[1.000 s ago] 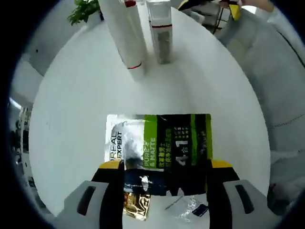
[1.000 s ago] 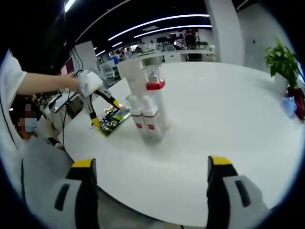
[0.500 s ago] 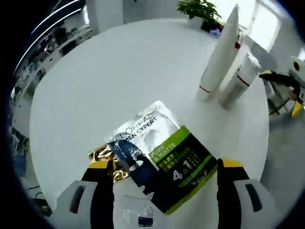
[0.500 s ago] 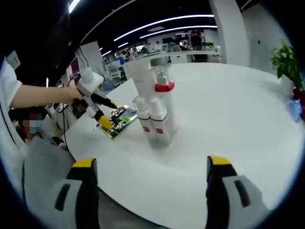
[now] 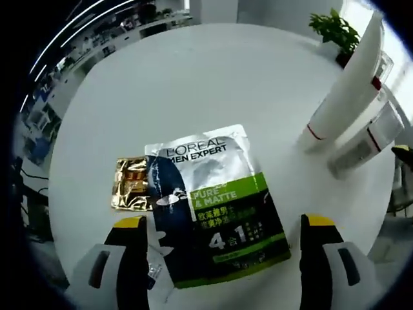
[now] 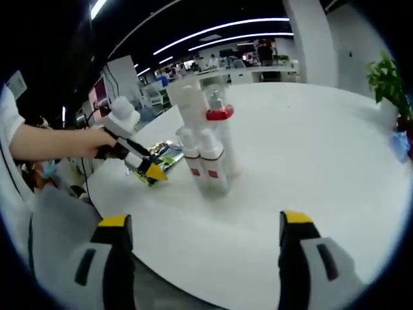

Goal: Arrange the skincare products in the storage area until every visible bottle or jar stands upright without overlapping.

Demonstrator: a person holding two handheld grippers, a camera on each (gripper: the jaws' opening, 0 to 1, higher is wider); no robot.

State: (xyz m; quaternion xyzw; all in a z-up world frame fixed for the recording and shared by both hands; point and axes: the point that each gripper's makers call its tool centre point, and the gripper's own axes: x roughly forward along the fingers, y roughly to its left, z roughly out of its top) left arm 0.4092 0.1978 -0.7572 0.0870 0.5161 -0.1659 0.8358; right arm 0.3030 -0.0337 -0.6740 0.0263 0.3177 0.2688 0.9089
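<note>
Lying flat between the left gripper's [image 5: 222, 236] spread fingers: sachet [image 5: 213, 203].

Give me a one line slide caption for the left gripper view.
Open left gripper hovers above a flat green-and-silver sachet overlapping a gold packet on the white table, white bottles standing nearby.

Grey tongs [image 5: 221, 242] with black, yellow-tipped jaws.

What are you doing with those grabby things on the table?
A person is tidying skincare things on a round white table. The left gripper is open over a green and silver sachet lying flat, partly on top of a small gold packet. The right gripper is open and holds nothing. Some white bottles stand upright together nearby.
</note>
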